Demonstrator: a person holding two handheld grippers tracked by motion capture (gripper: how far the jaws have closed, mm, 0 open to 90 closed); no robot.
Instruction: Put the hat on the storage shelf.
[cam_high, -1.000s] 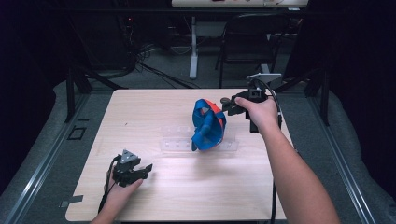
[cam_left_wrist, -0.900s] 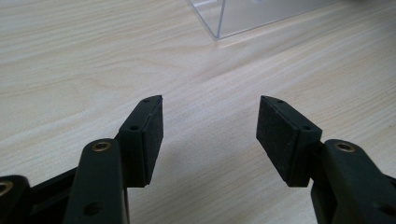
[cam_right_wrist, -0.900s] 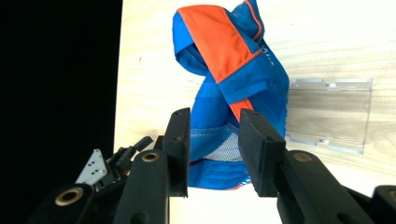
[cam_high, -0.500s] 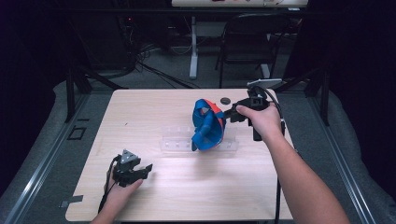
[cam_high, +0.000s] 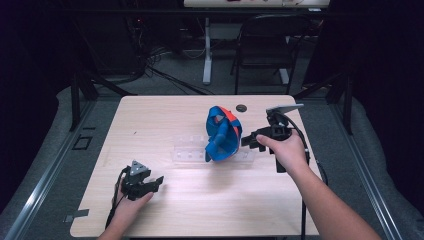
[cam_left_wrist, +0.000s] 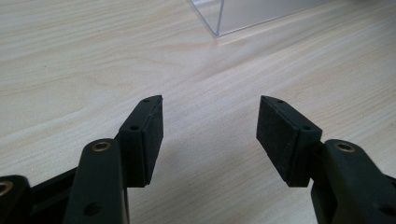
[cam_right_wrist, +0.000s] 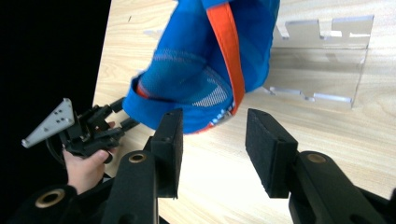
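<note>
I count one blue cap with an orange strap on my table, propped upright on one clear acrylic rack near the middle, slightly right of centre. In the right gripper view the cap sits just past my jaw tips, its lower edge hanging near the gap, and the rack stands behind it with notches cut along its top edge. My right gripper sits just beside the cap's right side in the high view; its jaws have just been opening and now stand wide, the two pads pressing on nothing, with the cap's edge in front of them rather than gripped. My left gripper rests low at the near left of the table, well apart from the cap, jaws spread wide and empty over bare wood; in the left gripper view one corner of the clear rack shows farther off. One small dark round object lies on the table behind the cap. That makes two grippers, two hands, one cap, one rack.
</note>
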